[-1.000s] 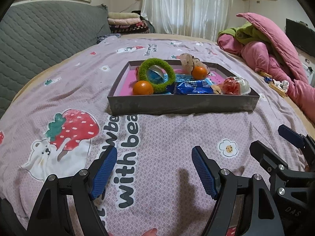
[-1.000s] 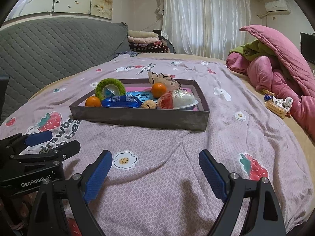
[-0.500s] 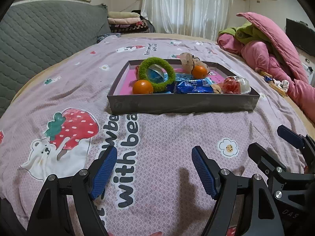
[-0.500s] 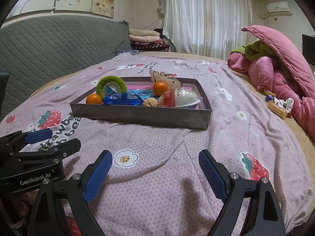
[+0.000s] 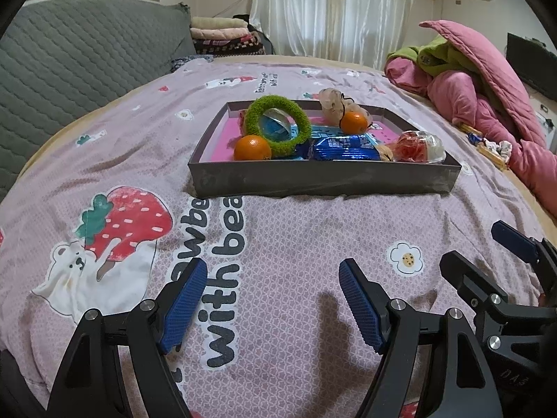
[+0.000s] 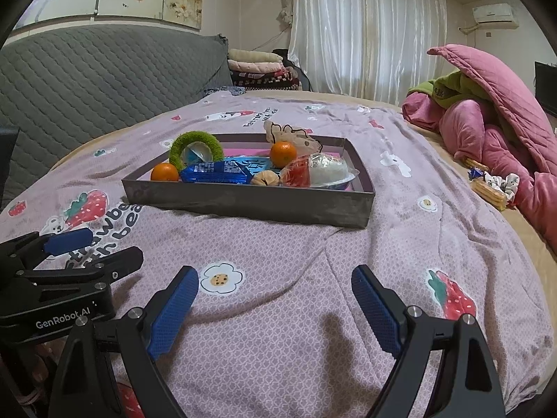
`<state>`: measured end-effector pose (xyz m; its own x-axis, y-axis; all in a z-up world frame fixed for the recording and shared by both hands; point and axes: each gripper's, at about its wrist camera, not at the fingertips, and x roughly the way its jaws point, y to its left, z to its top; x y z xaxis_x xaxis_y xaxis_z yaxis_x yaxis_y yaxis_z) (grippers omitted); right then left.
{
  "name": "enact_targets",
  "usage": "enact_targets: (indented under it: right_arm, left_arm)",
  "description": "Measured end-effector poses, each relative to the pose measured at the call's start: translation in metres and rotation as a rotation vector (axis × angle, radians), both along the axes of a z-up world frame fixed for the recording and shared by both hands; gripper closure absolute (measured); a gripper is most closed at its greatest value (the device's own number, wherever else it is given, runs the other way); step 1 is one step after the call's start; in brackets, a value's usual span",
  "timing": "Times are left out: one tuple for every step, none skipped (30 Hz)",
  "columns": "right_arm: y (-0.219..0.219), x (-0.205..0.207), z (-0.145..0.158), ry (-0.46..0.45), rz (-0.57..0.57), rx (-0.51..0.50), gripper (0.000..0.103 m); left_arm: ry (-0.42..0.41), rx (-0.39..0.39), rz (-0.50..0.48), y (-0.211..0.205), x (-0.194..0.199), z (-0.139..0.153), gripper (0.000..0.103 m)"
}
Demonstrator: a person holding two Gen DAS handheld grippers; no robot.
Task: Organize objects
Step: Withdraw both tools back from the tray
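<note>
A shallow grey tray (image 5: pixel 323 183) was seen on the patterned bedspread (image 5: pixel 278 244), and the loose things were gathered inside it: a green fuzzy ring (image 5: pixel 278 123) propped around a clear ball, two oranges (image 5: pixel 252 148) (image 5: pixel 353 122), a blue snack packet (image 5: pixel 344 148), a clear cup of red and white contents (image 6: pixel 318 171), and what was probably a small cloth pouch (image 5: pixel 332 101) at the far rim, though the view was too small for that to be settled. The left gripper (image 5: pixel 273 299) and the right gripper (image 6: pixel 275 304) were both held low over the bedspread, well short of the tray, their blue pads spread wide and nothing between them.

The scene could be judged to fit two stages: the objects collected in the tray with the sorting finished, or the tray full and waiting for its contents to be taken out and arranged. No step in hand could be settled from this, so no particular move could be called for. A few wrapped items (image 6: pixel 491 188) were noted near the pink quilt (image 6: pixel 494 122), apart from the tray.
</note>
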<state>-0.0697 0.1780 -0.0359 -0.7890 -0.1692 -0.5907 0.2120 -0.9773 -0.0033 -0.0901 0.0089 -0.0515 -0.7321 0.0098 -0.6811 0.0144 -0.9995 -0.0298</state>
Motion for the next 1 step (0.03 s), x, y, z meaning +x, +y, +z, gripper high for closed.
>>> enact_targets:
  right_arm:
    - [0.0000, -0.0003, -0.0003, -0.001, 0.000, -0.002, 0.014]
  left_arm:
    - [0.003, 0.001, -0.003, -0.0001, 0.0002, -0.0004, 0.024]
